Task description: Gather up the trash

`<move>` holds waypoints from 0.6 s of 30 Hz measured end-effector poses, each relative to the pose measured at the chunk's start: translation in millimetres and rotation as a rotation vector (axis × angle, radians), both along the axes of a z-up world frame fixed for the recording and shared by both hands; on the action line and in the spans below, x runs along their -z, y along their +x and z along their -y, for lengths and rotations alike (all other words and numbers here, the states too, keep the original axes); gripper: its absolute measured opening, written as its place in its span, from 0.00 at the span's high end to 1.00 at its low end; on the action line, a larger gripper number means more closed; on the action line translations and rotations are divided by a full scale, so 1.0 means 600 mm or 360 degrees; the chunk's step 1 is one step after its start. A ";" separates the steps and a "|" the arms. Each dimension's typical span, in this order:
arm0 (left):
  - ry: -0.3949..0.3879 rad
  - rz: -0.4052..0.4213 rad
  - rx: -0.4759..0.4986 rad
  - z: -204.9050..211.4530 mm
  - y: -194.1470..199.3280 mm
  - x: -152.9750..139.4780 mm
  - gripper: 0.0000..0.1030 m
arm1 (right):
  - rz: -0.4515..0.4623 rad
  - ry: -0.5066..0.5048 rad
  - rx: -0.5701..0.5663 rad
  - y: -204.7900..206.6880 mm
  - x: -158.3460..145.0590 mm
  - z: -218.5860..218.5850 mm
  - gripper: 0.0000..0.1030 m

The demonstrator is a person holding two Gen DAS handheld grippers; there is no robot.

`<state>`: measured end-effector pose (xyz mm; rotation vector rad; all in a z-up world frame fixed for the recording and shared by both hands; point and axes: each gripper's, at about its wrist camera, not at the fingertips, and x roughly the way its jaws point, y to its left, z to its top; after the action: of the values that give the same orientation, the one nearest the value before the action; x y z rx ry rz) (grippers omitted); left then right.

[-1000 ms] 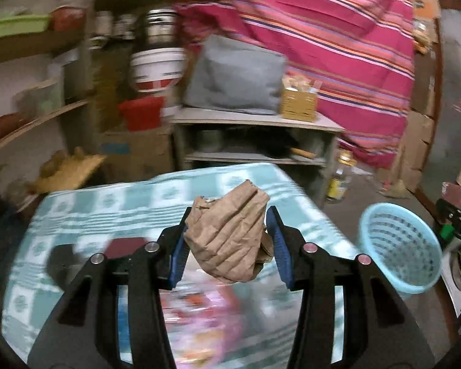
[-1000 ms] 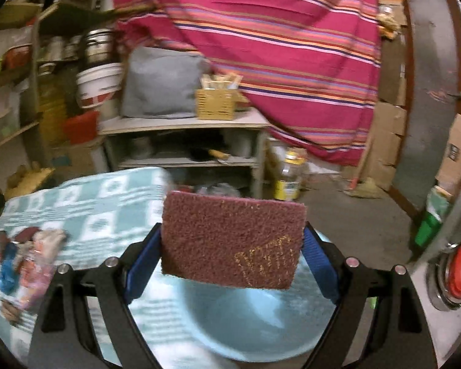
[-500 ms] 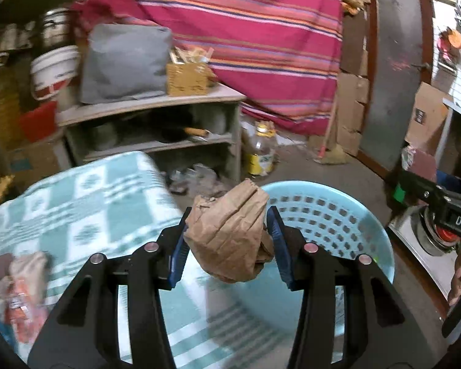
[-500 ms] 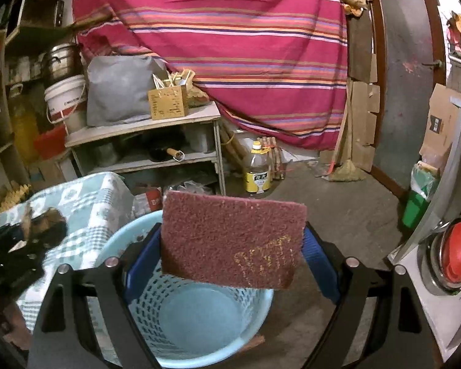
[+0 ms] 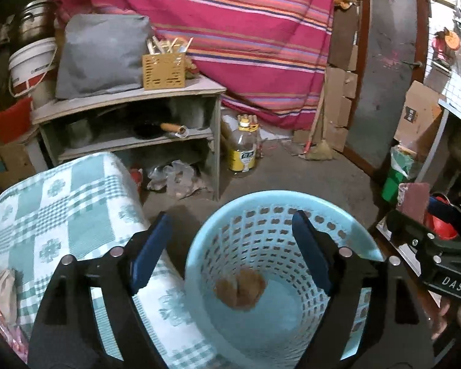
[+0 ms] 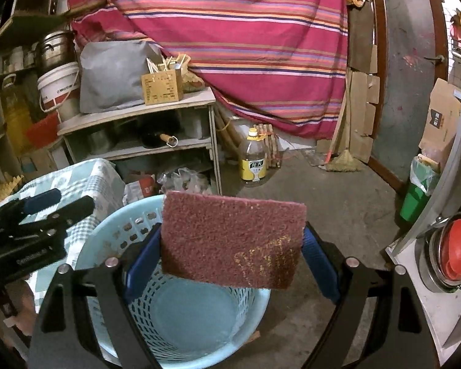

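Basket [image 5: 338, 212], pale blue and perforated, fills the lower centre of both views beside the checked tablecloth [image 5: 61, 209]; a crumpled brown paper ball [image 5: 239, 289] is inside it. Left gripper [image 5: 230, 246] hangs above, jaws opening, nothing between them. Right gripper [image 6: 230, 252] is clamped on a maroon scouring pad [image 6: 230, 240] over the rim, apparently positioned for dropping.

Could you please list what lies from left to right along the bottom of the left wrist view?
Checked tablecloth → left claw, jaws opening and empty → blue basket holding the crumpled brown paper → right claw gripping the maroon scouring pad.
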<state>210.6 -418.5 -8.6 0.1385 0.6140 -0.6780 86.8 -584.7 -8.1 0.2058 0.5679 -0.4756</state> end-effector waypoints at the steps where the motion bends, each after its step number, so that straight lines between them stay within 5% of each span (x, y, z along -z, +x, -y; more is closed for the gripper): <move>1: -0.0016 -0.0026 -0.0026 -0.009 0.006 0.002 0.23 | -0.0007 -0.0005 -0.0003 0.002 0.001 -0.002 0.17; 12: 0.0024 0.0017 -0.0265 -0.098 0.018 -0.007 0.13 | -0.0027 -0.0001 -0.0054 0.046 0.009 -0.033 0.16; 18: -0.0011 0.0031 -0.0350 -0.151 0.024 -0.026 0.11 | 0.0015 0.0016 0.0003 0.057 -0.004 -0.045 0.06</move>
<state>224.9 -328.1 7.3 0.0695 0.5977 -0.4655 121.0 -557.8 -5.4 0.2179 0.5611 -0.4736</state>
